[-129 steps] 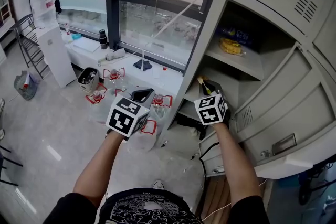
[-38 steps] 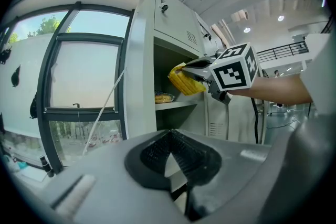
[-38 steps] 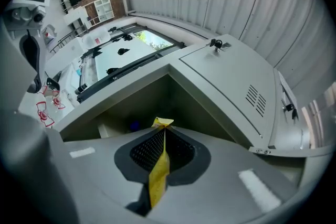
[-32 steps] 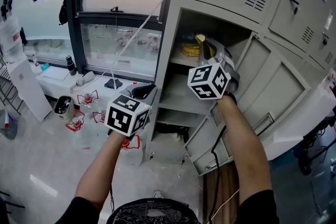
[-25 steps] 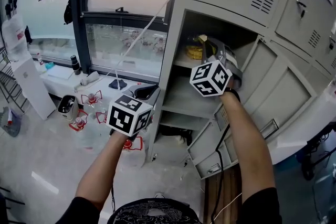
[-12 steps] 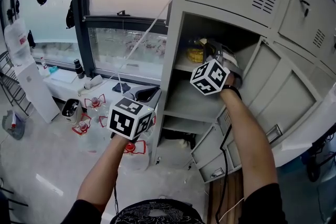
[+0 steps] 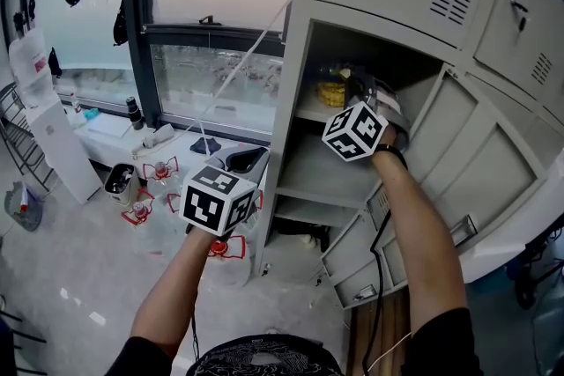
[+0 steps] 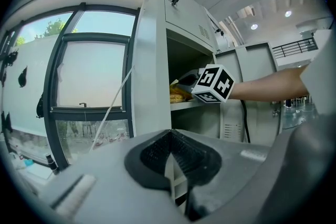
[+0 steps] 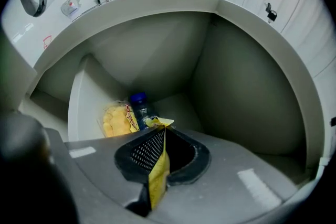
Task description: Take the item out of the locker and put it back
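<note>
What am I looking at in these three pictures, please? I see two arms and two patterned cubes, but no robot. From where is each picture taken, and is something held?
There is no robot: a person holds a two-jaw gripper in each hand, and each patterned cube is part of its gripper. The head view comes from a camera on the person's head, looking down at both arms before an open grey locker. The other two come from cameras riding on the grippers. The right gripper reaches into the locker's compartment, jaws shut on a thin yellow packet. On the shelf behind it are a yellow snack bag and a blue-capped bottle. The left gripper is outside, jaws together, holding nothing.
</note>
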`<state>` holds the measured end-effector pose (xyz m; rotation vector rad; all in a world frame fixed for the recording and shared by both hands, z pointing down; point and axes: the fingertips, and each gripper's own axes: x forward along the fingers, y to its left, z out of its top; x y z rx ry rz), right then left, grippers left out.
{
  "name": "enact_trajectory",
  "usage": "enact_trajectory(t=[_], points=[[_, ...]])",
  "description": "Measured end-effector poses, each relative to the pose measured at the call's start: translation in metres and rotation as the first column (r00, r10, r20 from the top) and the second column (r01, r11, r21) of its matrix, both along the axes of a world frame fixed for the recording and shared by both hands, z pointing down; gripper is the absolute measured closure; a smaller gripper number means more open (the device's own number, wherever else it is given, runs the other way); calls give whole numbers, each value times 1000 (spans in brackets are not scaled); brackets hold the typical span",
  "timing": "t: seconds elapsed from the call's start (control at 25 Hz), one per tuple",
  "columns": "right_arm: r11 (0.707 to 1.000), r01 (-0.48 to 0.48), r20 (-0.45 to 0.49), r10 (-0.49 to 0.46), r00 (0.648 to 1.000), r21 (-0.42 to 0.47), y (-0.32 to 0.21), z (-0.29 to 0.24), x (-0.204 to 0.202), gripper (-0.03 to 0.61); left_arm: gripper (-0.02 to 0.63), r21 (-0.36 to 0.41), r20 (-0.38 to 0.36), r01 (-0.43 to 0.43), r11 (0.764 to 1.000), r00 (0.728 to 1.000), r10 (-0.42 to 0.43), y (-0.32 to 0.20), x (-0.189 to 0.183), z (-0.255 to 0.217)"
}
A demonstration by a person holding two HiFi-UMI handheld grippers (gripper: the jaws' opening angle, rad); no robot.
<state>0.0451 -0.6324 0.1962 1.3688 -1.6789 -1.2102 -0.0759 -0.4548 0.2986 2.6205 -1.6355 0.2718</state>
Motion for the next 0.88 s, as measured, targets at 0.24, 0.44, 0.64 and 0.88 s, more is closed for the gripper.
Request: enact_trajectory(t=[0.24, 0.44, 0.64, 0.88], points=[[1000, 2, 18, -2, 1000, -15, 2, 3, 2, 545, 606, -6, -8, 7, 1000, 1000, -7, 1, -2, 4], [1000, -2, 23, 3, 1000, -27, 5, 4, 3, 541, 606, -5, -8, 5, 1000, 1000, -5, 4, -2, 3], [999, -8, 27, 9, 1000, -42, 8, 6, 4, 541, 606, -6, -11, 5, 1000, 1000, -5, 8, -3, 4], [998, -10, 43, 12, 999, -60, 12, 6, 5, 541, 606, -12, -10, 6, 1000, 1000, -6, 13, -6, 6]])
